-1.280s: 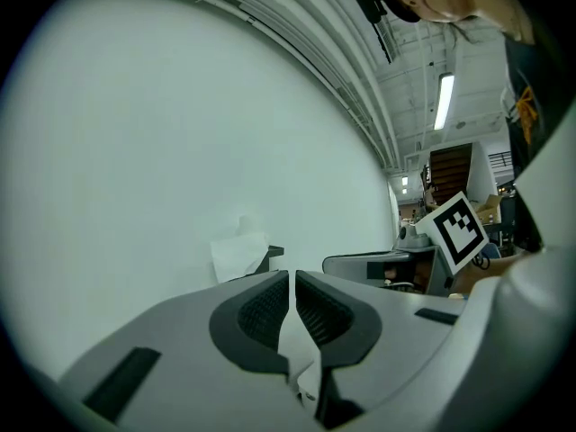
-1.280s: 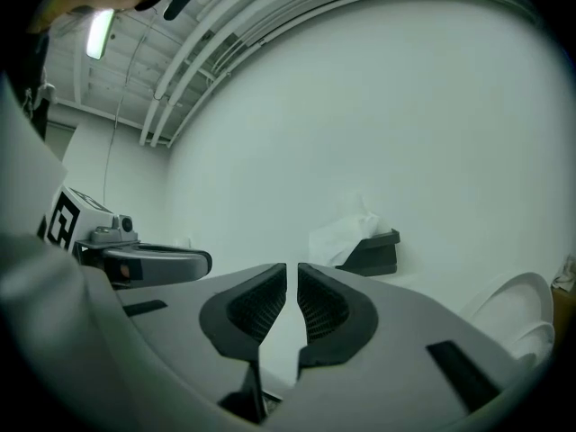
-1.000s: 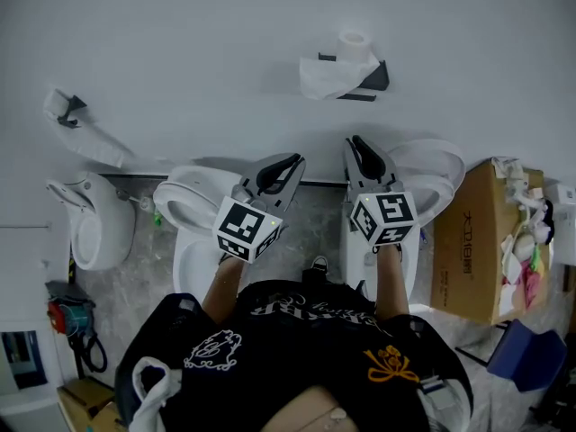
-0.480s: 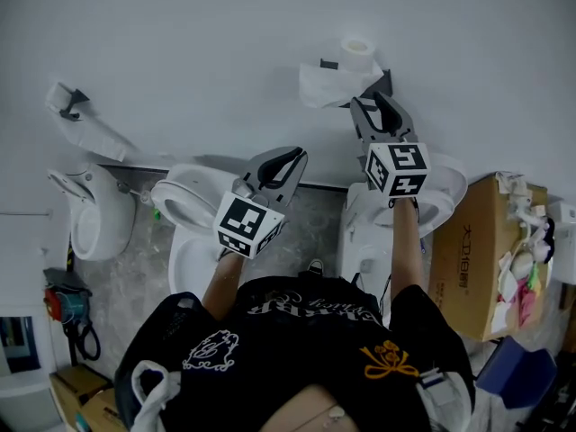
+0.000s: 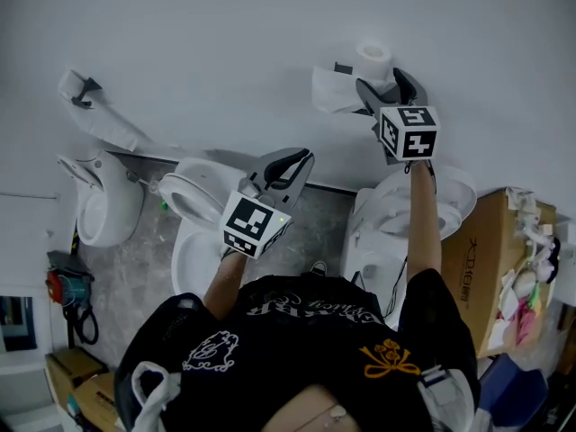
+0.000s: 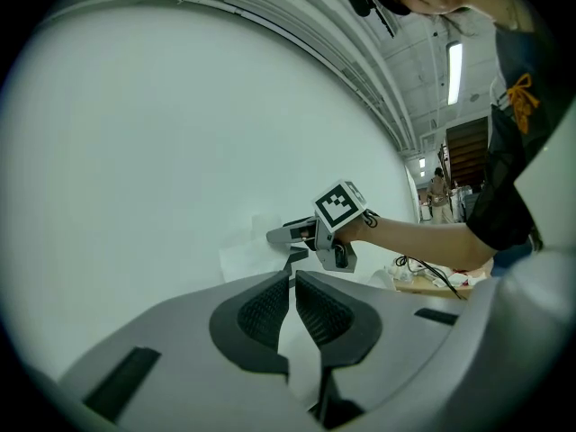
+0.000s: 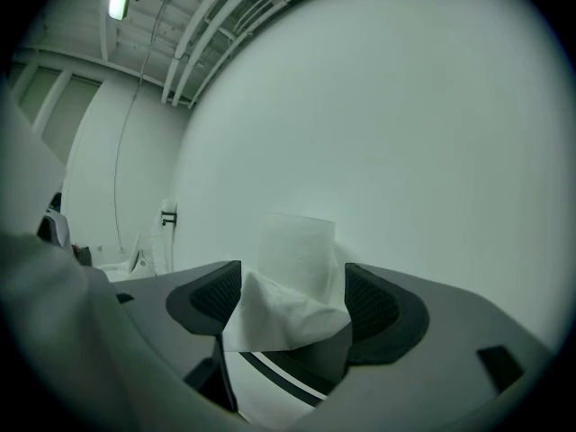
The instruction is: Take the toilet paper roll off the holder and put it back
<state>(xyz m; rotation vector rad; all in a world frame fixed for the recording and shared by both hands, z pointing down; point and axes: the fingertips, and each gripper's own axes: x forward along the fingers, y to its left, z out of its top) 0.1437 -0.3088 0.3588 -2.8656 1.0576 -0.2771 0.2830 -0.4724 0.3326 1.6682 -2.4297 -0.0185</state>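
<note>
The white toilet paper roll (image 5: 373, 58) stands upright on a dark wall holder (image 5: 343, 67), and a loose sheet (image 5: 331, 91) hangs from it to the left. My right gripper (image 5: 385, 81) is raised to the wall. Its jaws are opening wide, one on each side of the roll. In the right gripper view the roll (image 7: 297, 246) sits between the pads (image 7: 214, 297) with a small gap on both sides, the crumpled sheet (image 7: 283, 320) drooping in front. My left gripper (image 5: 283, 171) hangs lower, over the toilets, shut and empty (image 6: 292, 282).
Two white toilets (image 5: 191, 241) (image 5: 407, 207) stand against the wall below the grippers, with a urinal (image 5: 97, 210) further left. A second paper holder (image 5: 83, 89) is mounted at the far left. A cardboard box (image 5: 498, 255) with clutter stands at the right.
My right gripper has risen from above the right toilet up to the wall holder, and its jaws have spread around the roll. The left gripper has barely moved.
</note>
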